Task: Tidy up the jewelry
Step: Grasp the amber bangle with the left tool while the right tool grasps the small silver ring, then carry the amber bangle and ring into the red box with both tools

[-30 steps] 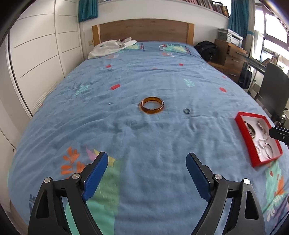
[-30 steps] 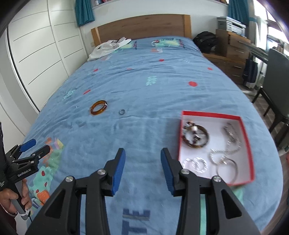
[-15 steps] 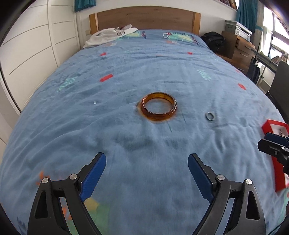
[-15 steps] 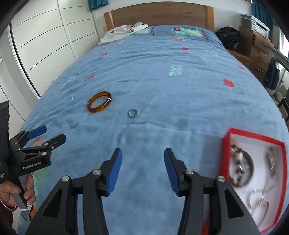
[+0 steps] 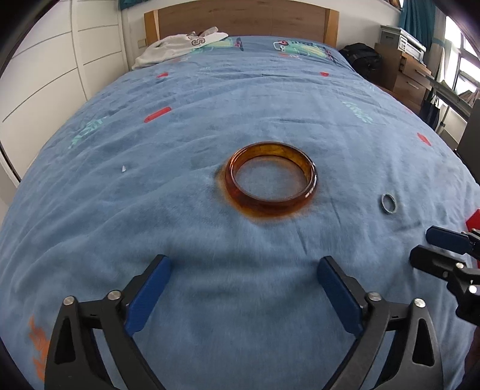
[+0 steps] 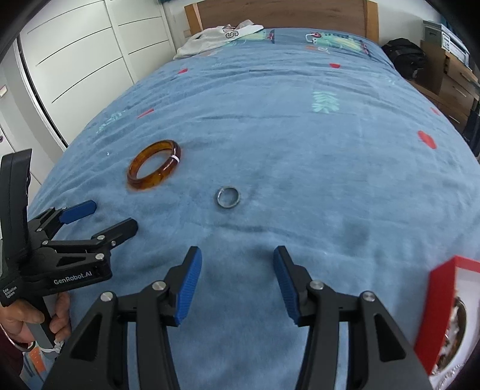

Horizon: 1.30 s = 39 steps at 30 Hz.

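An amber bangle lies flat on the blue bedspread, straight ahead of my left gripper, which is wide open and empty, a short way before it. The bangle also shows in the right wrist view. A small grey ring lies ahead of my right gripper, which is open and empty. The ring also shows in the left wrist view. A red jewelry box with several pieces inside sits at the right edge.
The left gripper shows at the left of the right wrist view; the right gripper shows at the right of the left wrist view. White clothing lies by the wooden headboard. Drawers stand right.
Both grippers have moved forward and lower over the bed. The bangle is now close ahead of the left gripper and the ring close ahead of the right; the red box slid to the right edge.
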{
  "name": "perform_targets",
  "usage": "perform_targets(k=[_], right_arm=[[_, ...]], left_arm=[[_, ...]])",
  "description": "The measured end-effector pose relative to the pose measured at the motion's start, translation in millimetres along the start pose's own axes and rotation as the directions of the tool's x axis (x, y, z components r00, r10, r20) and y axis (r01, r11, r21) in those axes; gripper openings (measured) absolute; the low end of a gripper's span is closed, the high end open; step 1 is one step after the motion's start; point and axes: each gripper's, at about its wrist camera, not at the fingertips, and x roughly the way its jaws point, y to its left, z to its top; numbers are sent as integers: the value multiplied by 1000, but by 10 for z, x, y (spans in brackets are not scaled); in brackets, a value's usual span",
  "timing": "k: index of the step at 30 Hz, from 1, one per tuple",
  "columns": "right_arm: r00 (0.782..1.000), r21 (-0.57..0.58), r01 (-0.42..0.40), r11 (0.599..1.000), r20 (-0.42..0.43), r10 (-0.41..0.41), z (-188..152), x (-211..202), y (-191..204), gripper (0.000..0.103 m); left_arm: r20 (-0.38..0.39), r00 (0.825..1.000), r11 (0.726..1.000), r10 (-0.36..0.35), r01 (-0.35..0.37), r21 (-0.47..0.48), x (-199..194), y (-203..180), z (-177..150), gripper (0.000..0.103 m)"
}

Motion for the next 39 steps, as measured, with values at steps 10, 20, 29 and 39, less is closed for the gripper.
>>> perform_targets(k=[10, 20, 29, 39], right_arm=[[1000, -29, -13, 999, 22, 14, 217, 231, 49, 50], [1000, -55, 1, 998, 24, 0, 326, 357, 84, 19], [999, -22, -25, 999, 45, 26, 262, 164, 62, 19], [993, 53, 19, 998, 111, -25, -61, -807, -316, 19]], left_arm=[[27, 999, 1000, -26, 26, 15, 258, -60, 307, 100], [27, 997, 997, -72, 71, 28, 428, -116, 541, 80], [43, 996, 997, -78, 77, 22, 271, -145, 483, 77], [52, 987, 986, -150, 145, 88, -456, -727, 255, 77]])
